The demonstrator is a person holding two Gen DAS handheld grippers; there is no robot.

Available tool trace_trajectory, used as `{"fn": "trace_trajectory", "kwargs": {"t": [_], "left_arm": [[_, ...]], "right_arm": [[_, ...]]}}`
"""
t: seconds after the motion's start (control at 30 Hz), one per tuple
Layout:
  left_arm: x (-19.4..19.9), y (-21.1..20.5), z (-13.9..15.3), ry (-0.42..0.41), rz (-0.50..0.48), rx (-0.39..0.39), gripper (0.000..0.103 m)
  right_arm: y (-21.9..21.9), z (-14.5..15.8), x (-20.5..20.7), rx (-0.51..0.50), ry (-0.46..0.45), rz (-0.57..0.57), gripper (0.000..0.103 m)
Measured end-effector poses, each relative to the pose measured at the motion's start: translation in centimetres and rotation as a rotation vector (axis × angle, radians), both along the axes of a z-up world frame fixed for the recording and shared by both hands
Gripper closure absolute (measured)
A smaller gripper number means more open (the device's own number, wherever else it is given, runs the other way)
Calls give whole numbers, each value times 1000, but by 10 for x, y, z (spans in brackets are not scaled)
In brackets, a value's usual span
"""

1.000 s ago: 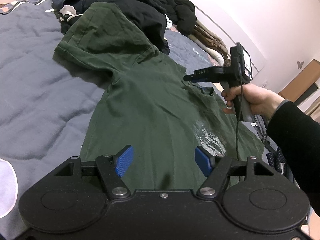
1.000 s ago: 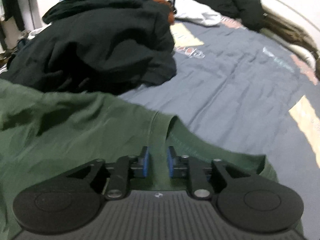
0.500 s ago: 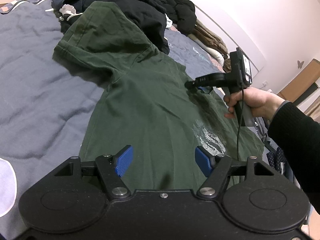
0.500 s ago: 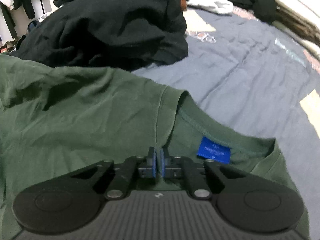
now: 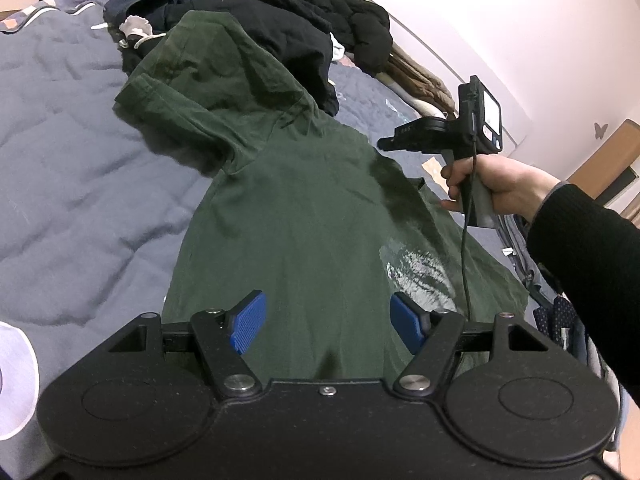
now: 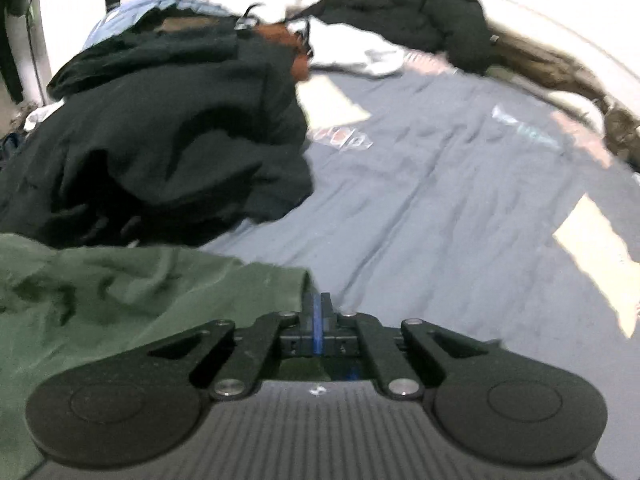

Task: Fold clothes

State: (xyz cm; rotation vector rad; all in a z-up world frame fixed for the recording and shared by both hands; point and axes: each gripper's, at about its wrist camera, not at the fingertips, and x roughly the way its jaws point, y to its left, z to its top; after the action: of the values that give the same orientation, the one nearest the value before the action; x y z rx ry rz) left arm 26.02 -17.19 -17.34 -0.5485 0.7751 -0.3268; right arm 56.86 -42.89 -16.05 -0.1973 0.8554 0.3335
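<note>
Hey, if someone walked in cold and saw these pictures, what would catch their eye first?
Probably the green T-shirt spread flat on the grey bedspread, filling the middle of the left view. Next, the heap of dark clothes piled just beyond it. Then the right claw, shut at the shirt's edge, while the left claw hangs open over the hem.
</note>
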Motion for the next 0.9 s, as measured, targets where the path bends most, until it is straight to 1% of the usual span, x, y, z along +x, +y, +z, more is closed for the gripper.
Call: {"fn": "trace_trajectory", "kwargs": {"t": [0.03, 0.07, 0.17, 0.23, 0.3, 0.43, 0.53, 0.6, 0.67, 0.77, 0.8, 0.9], "left_arm": [[0, 0, 1, -3, -1, 1, 35], [1, 0, 3, -7, -3, 2, 35], [0, 1, 8, -27, 1, 8, 30], [0, 2, 11, -41, 9, 12, 30], [-1, 1, 13, -52, 10, 19, 30], [-2, -1, 18, -72, 5, 30, 30], [-4, -4, 23, -91, -1, 39, 30], [-6, -5, 28, -113, -10, 45, 30], [-10, -8, 33, -139, -17, 56, 30], [-16, -12, 39, -169, -25, 81, 30], [-18, -13, 41, -175, -29, 84, 30], [-30, -14, 44, -200, -37, 97, 30]], "right_arm": [[2, 1, -2, 5, 13, 22, 99], [4, 4, -5, 14, 16, 38, 98], [5, 20, -25, 15, -9, 31, 88], [6, 32, -41, 13, -34, 23, 73], [6, 49, -65, 6, -80, 18, 66], [4, 87, -117, 3, -151, -2, 59], [-2, 115, -166, -7, -200, -29, 58], [-8, 132, -199, -1, -231, -65, 55], [-17, 146, -232, 30, -254, -117, 52], [-27, 157, -284, 80, -277, -167, 50], [-29, 158, -301, 90, -284, -182, 47], [-32, 153, -347, 120, -278, -209, 43]]}}
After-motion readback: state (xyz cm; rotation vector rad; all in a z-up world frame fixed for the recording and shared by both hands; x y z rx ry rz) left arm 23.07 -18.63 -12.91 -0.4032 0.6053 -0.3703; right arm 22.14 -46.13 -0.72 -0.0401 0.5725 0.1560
